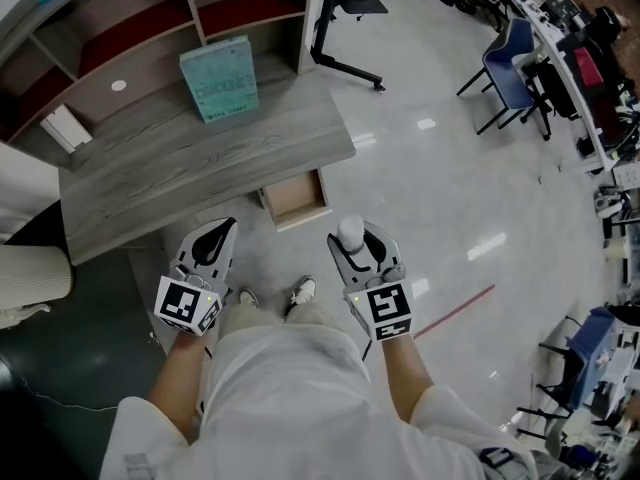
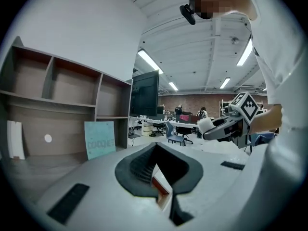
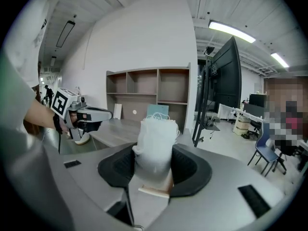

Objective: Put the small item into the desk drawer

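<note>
The small item (image 1: pixel 350 232) is a white, crumpled, bag-like lump. My right gripper (image 1: pixel 352 236) is shut on it, and it stands up between the dark pads (image 3: pixel 190 170) in the right gripper view (image 3: pixel 155 141). The wooden drawer (image 1: pixel 297 198) hangs open under the front edge of the grey desk (image 1: pixel 180 158), just ahead of both grippers. My left gripper (image 1: pixel 226 226) is to the left of the drawer, its jaws meeting at the tips with nothing in them. Part of the drawer (image 2: pixel 161 184) shows through its pads. The left gripper view also catches the right gripper (image 2: pixel 214 128) carrying the item (image 2: pixel 205 125).
A teal book (image 1: pixel 220 80) leans against the shelf unit (image 1: pixel 130 28) at the back of the desk. A monitor stand (image 1: pixel 340 28) rises right of the desk. A blue chair (image 1: pixel 512 63) and cluttered tables stand far right. The person's shoes (image 1: pixel 300 290) are on the glossy floor.
</note>
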